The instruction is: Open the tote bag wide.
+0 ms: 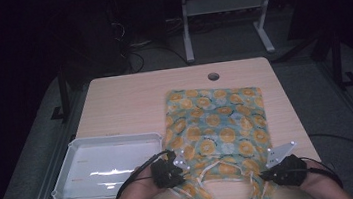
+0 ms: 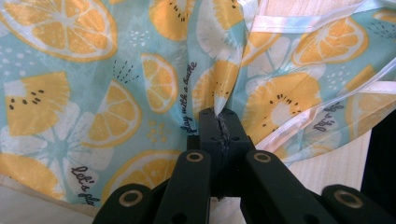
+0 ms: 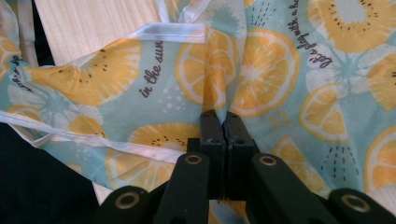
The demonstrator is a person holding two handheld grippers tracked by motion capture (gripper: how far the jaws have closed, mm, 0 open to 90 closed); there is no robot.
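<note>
High view shows a lemon-print cloth (image 1: 217, 125), an apron-like piece in pale blue with yellow citrus slices and white trim, lying flat on the right half of a light wooden worktop (image 1: 124, 100), its lower end with white straps reaching the bottom edge of the frame; a white tray (image 1: 63, 180) sits at the lower left, just beside the cloth's left edge; the left gripper (image 1: 174, 167) meets the cloth's lower left corner, next to the tray's right rim, while the right gripper (image 1: 273, 169) meets the lower right corner, the two well apart with the straps between them; left gripper view has the black jaws pressed together at centre frame, a pinched ridge of printed fabric rising from between them, white hem bands at upper right; right gripper view has its jaws likewise clamped on a raised fold of the cloth, bare worktop at upper left, a white-edged strap crossing the lower left.
</note>
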